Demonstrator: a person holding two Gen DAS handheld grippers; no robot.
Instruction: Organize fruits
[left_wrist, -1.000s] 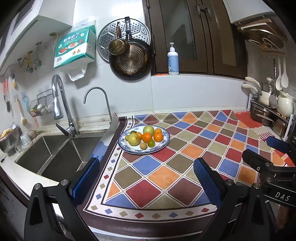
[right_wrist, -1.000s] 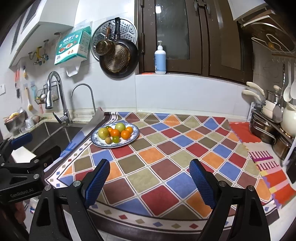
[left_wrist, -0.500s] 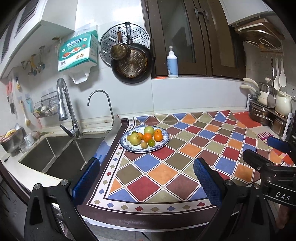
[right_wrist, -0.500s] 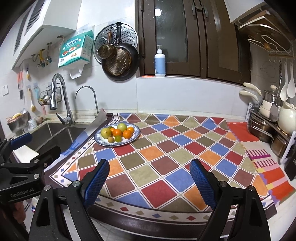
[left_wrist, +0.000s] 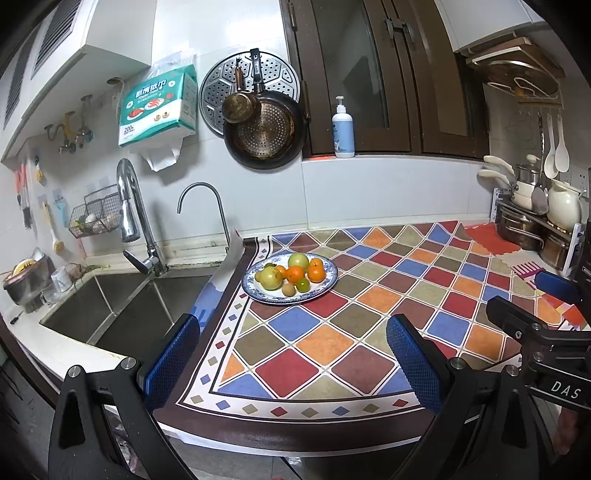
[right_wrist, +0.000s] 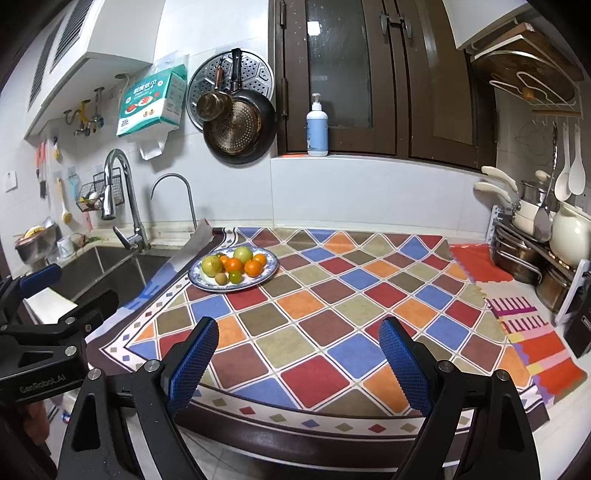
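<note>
A blue-rimmed plate (left_wrist: 328, 282) holds several fruits: yellow-green apples (left_wrist: 271, 277), oranges (left_wrist: 295, 274), a small green one and a brown one. It stands on a colourful diamond-patterned mat (left_wrist: 369, 325) beside the sink; it also shows in the right wrist view (right_wrist: 271, 266). My left gripper (left_wrist: 291, 365) is open and empty, well short of the plate, over the mat's front edge. My right gripper (right_wrist: 299, 363) is open and empty, to the right of the left one.
A double steel sink (left_wrist: 122, 306) with two taps lies left of the mat. Pots and a dish rack (right_wrist: 535, 251) stand at the right. Pans (left_wrist: 264, 129) hang on the back wall. The counter's front edge (right_wrist: 314, 435) lies below the fingers.
Both grippers have pulled back from the counter and risen a little; the plate looks smaller and the counter's front edge has come into view.
</note>
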